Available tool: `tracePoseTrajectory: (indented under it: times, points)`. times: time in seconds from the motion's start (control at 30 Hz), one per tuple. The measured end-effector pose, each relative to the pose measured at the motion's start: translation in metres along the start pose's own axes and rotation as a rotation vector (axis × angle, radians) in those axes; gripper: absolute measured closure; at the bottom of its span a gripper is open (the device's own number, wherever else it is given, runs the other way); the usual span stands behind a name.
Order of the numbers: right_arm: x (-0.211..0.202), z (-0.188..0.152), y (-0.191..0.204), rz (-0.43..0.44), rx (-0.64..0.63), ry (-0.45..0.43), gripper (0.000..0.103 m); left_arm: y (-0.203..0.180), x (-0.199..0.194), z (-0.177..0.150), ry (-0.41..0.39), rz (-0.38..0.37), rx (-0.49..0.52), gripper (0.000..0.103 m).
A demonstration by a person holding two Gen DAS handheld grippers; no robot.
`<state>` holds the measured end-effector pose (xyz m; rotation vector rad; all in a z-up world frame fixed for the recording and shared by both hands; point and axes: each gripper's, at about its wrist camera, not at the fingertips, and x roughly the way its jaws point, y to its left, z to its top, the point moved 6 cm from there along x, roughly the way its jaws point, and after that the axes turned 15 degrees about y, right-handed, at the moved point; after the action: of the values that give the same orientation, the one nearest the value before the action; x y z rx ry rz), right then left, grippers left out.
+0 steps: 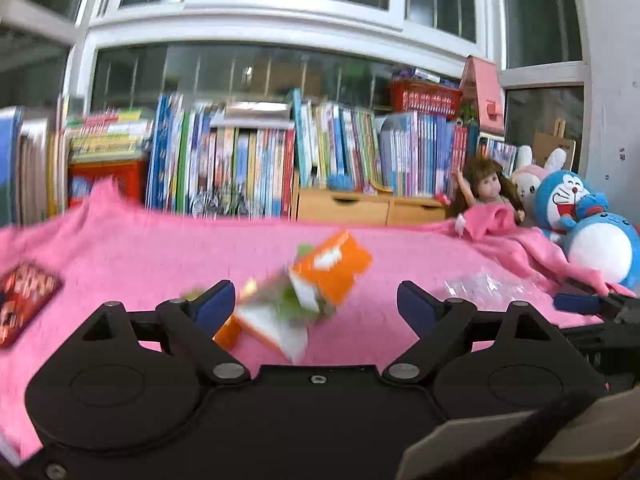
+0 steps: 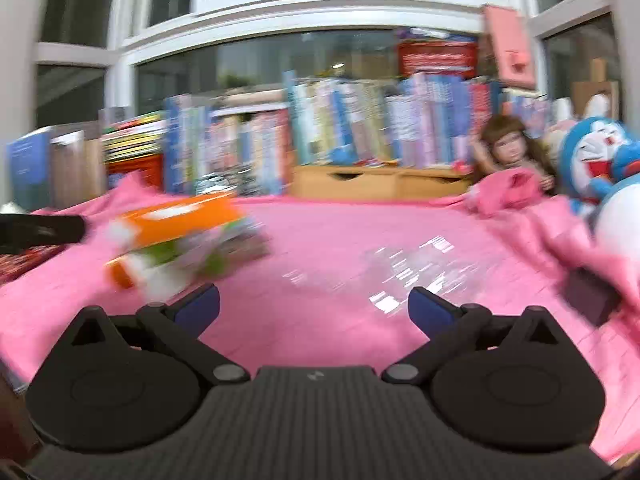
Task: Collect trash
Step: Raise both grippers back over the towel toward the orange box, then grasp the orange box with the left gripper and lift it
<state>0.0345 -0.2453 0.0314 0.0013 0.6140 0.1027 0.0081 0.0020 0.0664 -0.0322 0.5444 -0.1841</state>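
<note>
left gripper (image 1: 314, 300): jaws wide apart, pads pressing on nothing
right gripper (image 2: 314, 310): jaws wide apart, nothing between them
orange-and-white carton (image 1: 320, 284): blurred, on the pink blanket (image 1: 160, 248), in line with the left jaws' gap, just off the left pad
clear plastic wrapper (image 2: 400, 276): on the blanket, right of the carton
doraemon plush (image 1: 564, 200): blanket's far right edge

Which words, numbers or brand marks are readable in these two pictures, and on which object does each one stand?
None can be read for certain.
Orange carton: white print, too blurred.
Book spines: print too small and blurred.
Red basket: white characters, unreadable.
Red pack at left: pale lettering, blurred.
Brown box by the window: small dark mark, too small.
Right hand-held gripper: small pale logo on its body, no letters.
</note>
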Motion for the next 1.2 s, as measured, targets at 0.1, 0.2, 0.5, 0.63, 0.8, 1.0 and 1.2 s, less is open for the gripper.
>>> tracePoseTrajectory:
  times: [0.1,0.2,0.5,0.63,0.8,1.0,1.2]
  points:
    - [0.027,0.015,-0.021,-0.072,0.025,0.015,0.000,-0.002,0.031,0.013,0.058,0.027,0.066,0.016]
    - [0.054,0.023,-0.041,-0.115,0.049,0.055,0.000,-0.007,0.055,0.018,0.060,0.063,0.147,0.017]
    - [0.111,0.016,-0.058,-0.109,0.090,0.212,0.004,-0.005,0.106,0.026,0.133,0.042,0.095,0.077]
    - [0.107,0.009,-0.046,-0.128,0.034,0.202,0.023,0.007,0.097,0.039,0.112,0.006,0.056,0.081]
    - [0.093,0.014,-0.037,-0.084,0.026,0.162,0.028,0.026,0.087,0.057,0.095,-0.034,-0.035,0.085]
    - [0.074,0.024,-0.032,-0.046,0.037,0.100,0.029,0.039,0.077,0.072,0.060,-0.034,-0.083,0.088]
    - [0.064,0.023,-0.029,-0.020,0.032,0.087,0.028,0.042,0.069,0.071,0.044,-0.043,-0.088,0.086]
